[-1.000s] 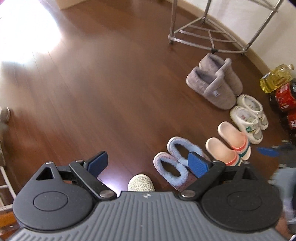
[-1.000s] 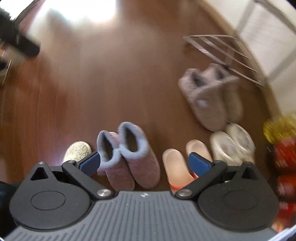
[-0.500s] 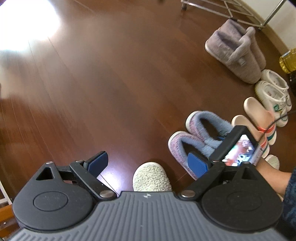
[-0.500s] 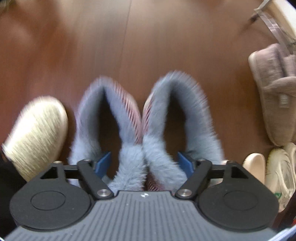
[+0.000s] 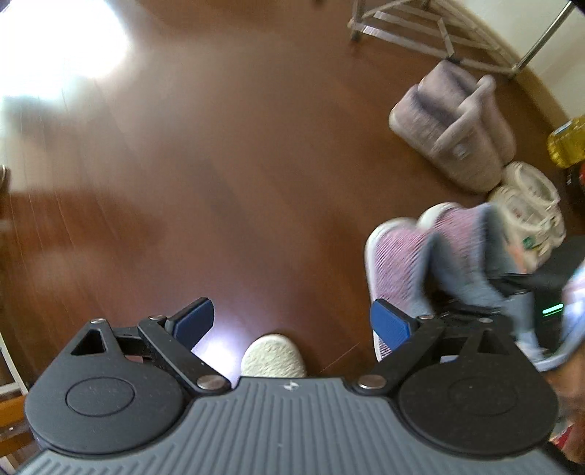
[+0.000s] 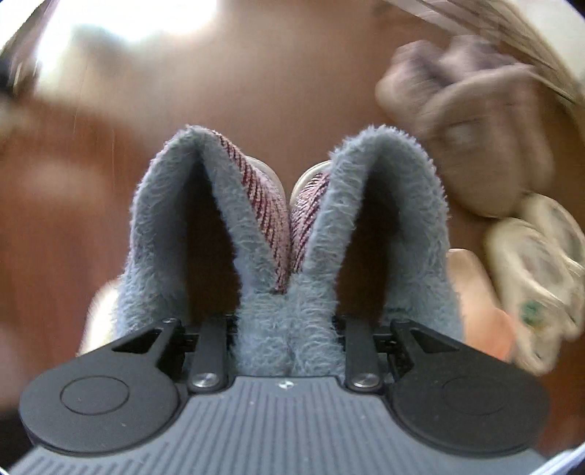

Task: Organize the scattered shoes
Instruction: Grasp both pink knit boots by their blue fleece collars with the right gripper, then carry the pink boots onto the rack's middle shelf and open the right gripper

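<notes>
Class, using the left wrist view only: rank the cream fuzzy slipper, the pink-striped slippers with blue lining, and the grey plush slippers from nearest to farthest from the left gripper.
1. Cream fuzzy slipper, just below the open left gripper.
2. Pink-striped slippers, off to the right.
3. Grey plush slippers, upper right near the metal rack.
</notes>
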Action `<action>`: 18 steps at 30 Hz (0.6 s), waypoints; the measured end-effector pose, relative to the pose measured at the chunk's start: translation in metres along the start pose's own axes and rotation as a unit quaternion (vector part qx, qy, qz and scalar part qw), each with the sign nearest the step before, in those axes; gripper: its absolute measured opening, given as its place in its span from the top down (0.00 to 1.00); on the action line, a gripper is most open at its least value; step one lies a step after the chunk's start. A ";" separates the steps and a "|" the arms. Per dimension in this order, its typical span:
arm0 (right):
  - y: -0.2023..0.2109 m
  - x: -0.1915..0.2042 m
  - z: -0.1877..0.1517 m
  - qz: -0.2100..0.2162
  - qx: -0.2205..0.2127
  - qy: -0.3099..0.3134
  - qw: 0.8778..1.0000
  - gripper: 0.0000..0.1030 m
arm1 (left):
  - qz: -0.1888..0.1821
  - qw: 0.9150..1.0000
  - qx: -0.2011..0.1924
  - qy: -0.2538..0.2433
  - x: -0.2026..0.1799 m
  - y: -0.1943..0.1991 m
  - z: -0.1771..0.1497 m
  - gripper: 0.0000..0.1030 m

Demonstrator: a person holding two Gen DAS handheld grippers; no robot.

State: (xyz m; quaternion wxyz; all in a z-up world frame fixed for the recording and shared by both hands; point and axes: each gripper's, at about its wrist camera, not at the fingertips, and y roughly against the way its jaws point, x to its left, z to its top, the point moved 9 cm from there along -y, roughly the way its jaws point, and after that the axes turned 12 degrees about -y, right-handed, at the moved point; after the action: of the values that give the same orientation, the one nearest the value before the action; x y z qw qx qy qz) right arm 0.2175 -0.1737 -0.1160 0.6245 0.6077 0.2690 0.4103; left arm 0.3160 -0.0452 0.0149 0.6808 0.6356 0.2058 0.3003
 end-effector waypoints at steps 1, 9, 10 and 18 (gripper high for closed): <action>0.017 -0.006 0.010 0.002 -0.005 -0.014 1.000 0.78 | 0.002 1.000 -0.007 -0.002 -0.008 0.013 0.010 0.09; 0.222 -0.063 0.199 0.015 -0.115 -0.108 0.987 0.77 | -0.005 0.994 -0.108 0.006 -0.051 0.128 0.128 0.08; 0.233 -0.062 0.215 0.015 -0.125 -0.107 0.986 0.77 | -0.007 0.993 -0.115 0.003 -0.051 0.133 0.138 0.08; 0.331 -0.026 0.422 -0.005 -0.216 -0.111 0.970 0.77 | -0.043 0.980 -0.171 -0.087 -0.013 0.149 0.285 0.09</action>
State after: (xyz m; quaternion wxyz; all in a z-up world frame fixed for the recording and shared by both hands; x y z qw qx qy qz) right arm 0.4949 -0.4479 0.2534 0.7690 0.4988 0.1065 0.3853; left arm 0.4729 -0.2631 0.1919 0.8071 0.5238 0.1191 0.2450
